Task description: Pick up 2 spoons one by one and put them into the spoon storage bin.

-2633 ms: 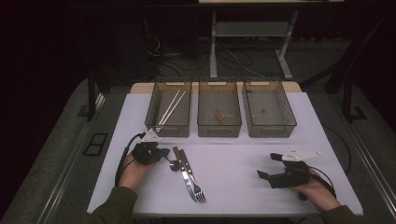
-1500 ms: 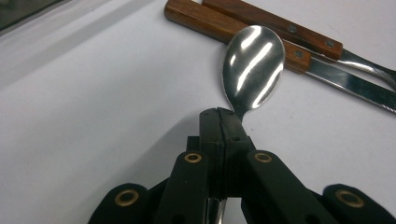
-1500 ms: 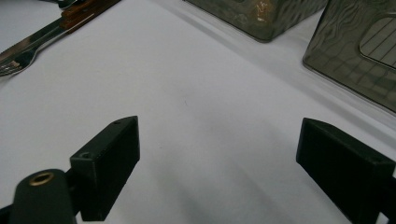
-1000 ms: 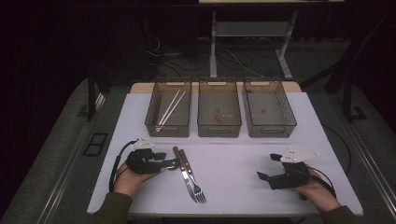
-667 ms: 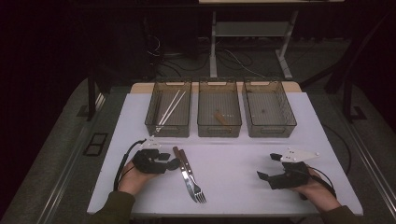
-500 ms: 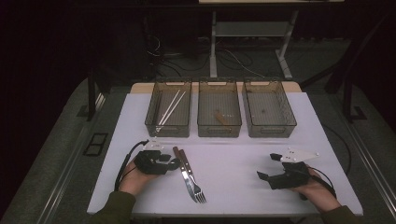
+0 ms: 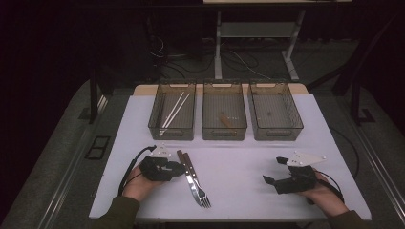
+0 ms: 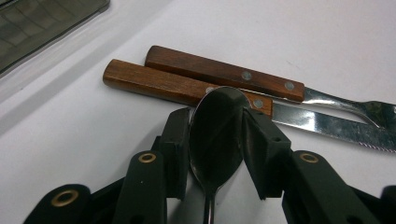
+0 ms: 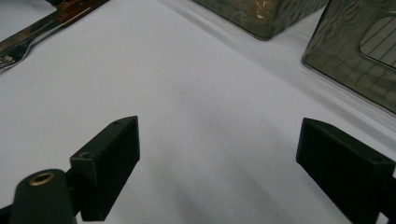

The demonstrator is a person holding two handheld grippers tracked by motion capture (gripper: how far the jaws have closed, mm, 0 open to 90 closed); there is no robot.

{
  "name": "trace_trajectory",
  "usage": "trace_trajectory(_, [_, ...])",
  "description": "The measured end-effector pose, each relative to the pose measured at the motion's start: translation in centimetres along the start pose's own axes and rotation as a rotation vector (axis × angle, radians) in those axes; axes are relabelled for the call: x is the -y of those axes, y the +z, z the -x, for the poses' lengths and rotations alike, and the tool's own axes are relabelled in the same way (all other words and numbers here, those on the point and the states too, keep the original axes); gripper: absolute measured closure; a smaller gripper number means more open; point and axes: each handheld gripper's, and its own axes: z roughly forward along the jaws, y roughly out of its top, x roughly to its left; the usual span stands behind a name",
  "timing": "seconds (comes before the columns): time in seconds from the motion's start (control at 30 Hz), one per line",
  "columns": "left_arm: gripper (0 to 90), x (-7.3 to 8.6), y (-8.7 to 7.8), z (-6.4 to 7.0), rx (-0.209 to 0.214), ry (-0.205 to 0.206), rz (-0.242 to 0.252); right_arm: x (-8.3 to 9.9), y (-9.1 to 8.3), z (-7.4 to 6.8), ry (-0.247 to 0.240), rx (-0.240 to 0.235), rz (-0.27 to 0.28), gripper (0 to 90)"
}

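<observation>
Left gripper [image 8: 215,140] clamped on a spoon [image 8: 215,135] beside the knife [image 8: 243,100] and fork [image 8: 261,81]; right gripper [image 9: 219,158] idle, jaws wide apart.

The spoon's bowl is dark, smooth, oval metal, pinched between the two black blocky jaws, its tip just over the knife's handle. Knife and fork lie side by side on the white matte bench [image 7: 248,171], near the front left, each with a brown wooden handle set with small metal rivets; the knife blade is serrated, the fork's neck polished. The right gripper rests low over bare bench at the front right. Three clear ribbed plastic bins [image 7: 224,112] stand in a row at the back; the left bin [image 7: 173,112] holds pale thin chopsticks [image 7: 174,109].
</observation>
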Motion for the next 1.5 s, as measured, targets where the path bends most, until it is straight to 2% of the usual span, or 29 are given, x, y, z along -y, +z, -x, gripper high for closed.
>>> trace_trajectory(0.17, [70.9,0.0,-0.3,0.1,-0.015,0.012,-0.004,0.0,0.0,0.0,-0.007,0.004,-0.004,13.2])
trace_trajectory(0.5, [81.5,-0.1,-1.0,0.4,-0.008,0.035,0.0,0.0,-0.1,0.0,-0.01,0.003,-0.002,13.2])
trace_trajectory(0.93, [85.4,0.0,-1.4,0.6,0.031,0.047,0.001,0.0,-0.1,-0.1,-0.012,-0.004,0.001,13.2])
trace_trajectory(1.3, [88.2,0.1,-1.6,0.4,0.083,0.023,0.004,0.0,-0.1,-0.2,-0.014,-0.006,0.001,13.2])
trace_trajectory(1.5, [88.2,0.0,-2.2,0.1,0.075,-0.008,0.014,0.0,-0.1,-0.2,-0.013,-0.007,0.0,13.2])
